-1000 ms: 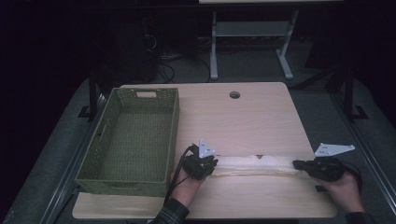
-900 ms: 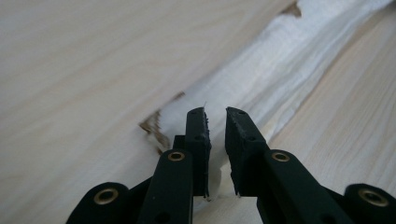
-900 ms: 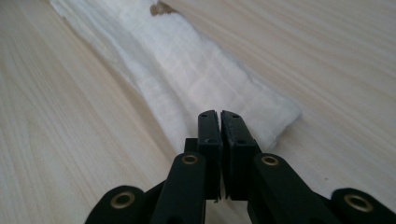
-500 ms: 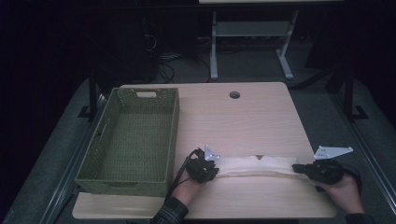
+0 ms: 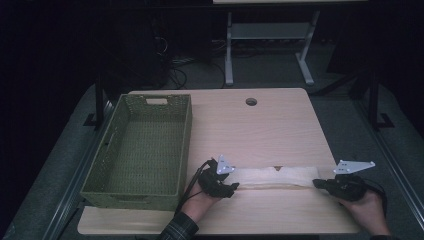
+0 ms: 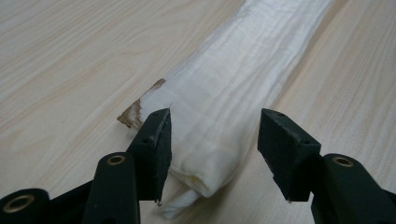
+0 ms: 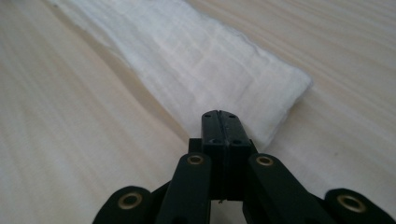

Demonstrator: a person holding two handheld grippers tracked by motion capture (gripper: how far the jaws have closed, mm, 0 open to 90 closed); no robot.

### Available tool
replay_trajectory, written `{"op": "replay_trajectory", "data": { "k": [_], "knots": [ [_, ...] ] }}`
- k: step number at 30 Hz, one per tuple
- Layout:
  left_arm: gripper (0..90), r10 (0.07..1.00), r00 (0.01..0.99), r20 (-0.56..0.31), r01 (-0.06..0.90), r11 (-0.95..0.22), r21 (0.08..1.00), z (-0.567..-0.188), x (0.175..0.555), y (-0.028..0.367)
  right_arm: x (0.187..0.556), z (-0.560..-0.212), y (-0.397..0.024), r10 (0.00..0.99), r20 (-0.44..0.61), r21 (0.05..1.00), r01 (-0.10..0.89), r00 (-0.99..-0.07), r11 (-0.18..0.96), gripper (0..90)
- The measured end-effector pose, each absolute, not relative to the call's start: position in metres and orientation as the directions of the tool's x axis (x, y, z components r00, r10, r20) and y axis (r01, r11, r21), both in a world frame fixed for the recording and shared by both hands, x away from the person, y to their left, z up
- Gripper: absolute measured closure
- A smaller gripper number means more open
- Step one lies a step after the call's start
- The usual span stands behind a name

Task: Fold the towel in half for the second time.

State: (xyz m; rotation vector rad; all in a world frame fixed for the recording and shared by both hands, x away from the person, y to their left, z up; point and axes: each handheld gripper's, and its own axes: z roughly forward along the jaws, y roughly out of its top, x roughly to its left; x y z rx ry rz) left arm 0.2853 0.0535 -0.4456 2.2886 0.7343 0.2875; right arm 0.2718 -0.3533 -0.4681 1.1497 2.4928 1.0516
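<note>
A long folded white cloth (image 5: 275,176) lies across the near part of the wooden table (image 5: 260,130), stretched between both hands. My left gripper (image 5: 231,186) is at its left end. In the left gripper view the jaws have just been opening: the left gripper (image 6: 215,149) stands open with the cloth (image 6: 224,102) end lying loose between the pads, and a brown patch (image 6: 135,112) shows at the cloth's edge. My right gripper (image 5: 320,183) is at the cloth's right end. In the right gripper view the right gripper (image 7: 219,116) is shut on the near edge of the cloth (image 7: 196,51).
A green woven basket (image 5: 184,145) with nothing in it stands on the table's left half, close to my left hand. A round cable hole (image 5: 251,102) sits near the far edge. Bare wood lies beyond the cloth. A metal frame (image 5: 265,35) stands behind the table.
The left gripper's jaws have opened and let go of the cloth's left end, which now rests on the table. The right gripper stays shut in place.
</note>
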Motion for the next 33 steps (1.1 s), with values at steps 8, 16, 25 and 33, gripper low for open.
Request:
{"op": "replay_trajectory", "data": {
  "k": [8,16,25,33],
  "knots": [
    [42.1,0.576,0.817,-0.007,0.419,-0.585,0.694,-0.446,0.290,0.054,0.298,-0.468,-0.349,0.739,0.073,0.678,0.577,-0.670,0.456,89.9],
    [40.4,0.569,0.822,-0.003,0.406,-0.583,0.703,-0.447,0.293,0.051,0.325,-0.468,-0.342,0.750,0.062,0.676,0.580,-0.659,0.454,89.9],
    [39.5,0.576,0.818,0.000,0.404,-0.574,0.712,-0.445,0.295,0.054,0.363,-0.468,-0.325,0.749,0.040,0.675,0.571,-0.662,0.468,89.9],
    [39.5,0.587,0.810,0.000,0.408,-0.563,0.718,-0.444,0.294,0.057,0.396,-0.469,-0.307,0.737,0.027,0.687,0.548,-0.675,0.477,89.8]
  ]
}}
